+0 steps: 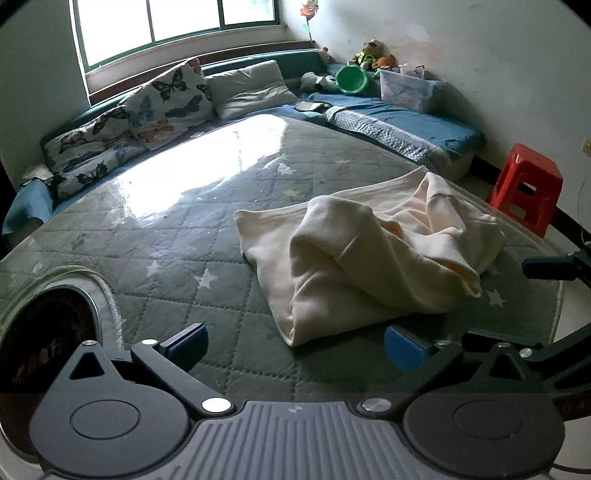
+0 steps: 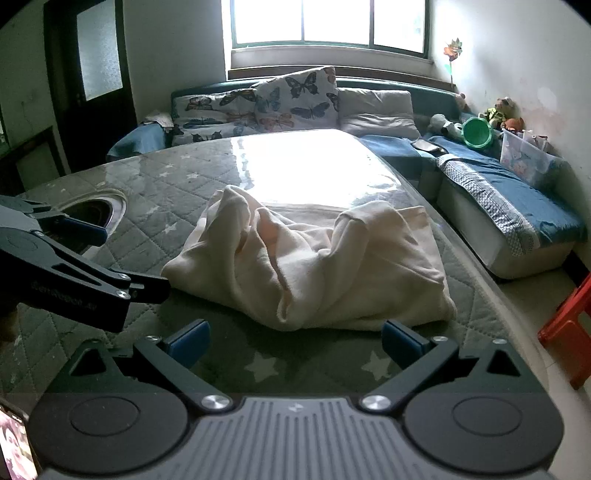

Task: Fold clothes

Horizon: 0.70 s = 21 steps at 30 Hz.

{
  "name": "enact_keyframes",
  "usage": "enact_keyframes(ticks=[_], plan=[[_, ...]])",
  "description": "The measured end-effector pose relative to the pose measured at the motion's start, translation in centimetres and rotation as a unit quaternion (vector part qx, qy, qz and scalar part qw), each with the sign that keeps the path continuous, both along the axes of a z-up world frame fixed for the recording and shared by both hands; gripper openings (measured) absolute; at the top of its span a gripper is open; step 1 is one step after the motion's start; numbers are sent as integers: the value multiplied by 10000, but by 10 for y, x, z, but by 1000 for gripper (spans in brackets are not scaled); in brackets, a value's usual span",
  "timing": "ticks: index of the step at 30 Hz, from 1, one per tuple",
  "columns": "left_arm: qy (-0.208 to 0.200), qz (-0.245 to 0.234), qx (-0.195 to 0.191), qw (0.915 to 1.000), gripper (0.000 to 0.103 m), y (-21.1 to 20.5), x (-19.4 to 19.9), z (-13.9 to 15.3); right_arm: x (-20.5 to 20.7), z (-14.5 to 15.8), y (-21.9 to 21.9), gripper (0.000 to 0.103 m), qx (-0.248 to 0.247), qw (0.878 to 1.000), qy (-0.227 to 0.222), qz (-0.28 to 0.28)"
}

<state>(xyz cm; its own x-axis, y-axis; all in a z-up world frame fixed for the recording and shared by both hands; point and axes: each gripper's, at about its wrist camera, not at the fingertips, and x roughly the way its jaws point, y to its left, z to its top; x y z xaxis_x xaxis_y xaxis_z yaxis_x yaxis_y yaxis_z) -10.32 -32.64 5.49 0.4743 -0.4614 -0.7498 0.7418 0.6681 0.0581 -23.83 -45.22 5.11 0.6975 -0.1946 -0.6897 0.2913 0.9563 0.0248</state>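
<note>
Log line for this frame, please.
stage: pre-grasp | cream garment crumpled on quilted table | left tool open, empty | right tool open, empty

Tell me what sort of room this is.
Probably a lived-in room of a home, a bedroom or sitting room: butterfly cushions along a bench under the window, soft toys in the corner, and a cream garment lying crumpled on a quilted table.

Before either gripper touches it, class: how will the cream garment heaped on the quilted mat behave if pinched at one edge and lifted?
The cream garment is probably floppy: it lies in soft, sagging folds. It would likely drape and unfurl, since layers overlap loosely. It looks light and unlikely to roll; the quilted mat may let it slide.
</note>
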Motion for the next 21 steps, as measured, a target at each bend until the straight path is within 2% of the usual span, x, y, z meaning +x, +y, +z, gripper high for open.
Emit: enact_keyframes(ticks=[11, 21], plan=[[16, 47, 91, 9999, 103, -7, 9, -1, 1, 1, -6, 101, -10, 10000, -3, -30], [97, 313, 100, 9994, 103, -9, 24, -2, 5, 7, -16, 101, -78, 9999, -93, -84]])
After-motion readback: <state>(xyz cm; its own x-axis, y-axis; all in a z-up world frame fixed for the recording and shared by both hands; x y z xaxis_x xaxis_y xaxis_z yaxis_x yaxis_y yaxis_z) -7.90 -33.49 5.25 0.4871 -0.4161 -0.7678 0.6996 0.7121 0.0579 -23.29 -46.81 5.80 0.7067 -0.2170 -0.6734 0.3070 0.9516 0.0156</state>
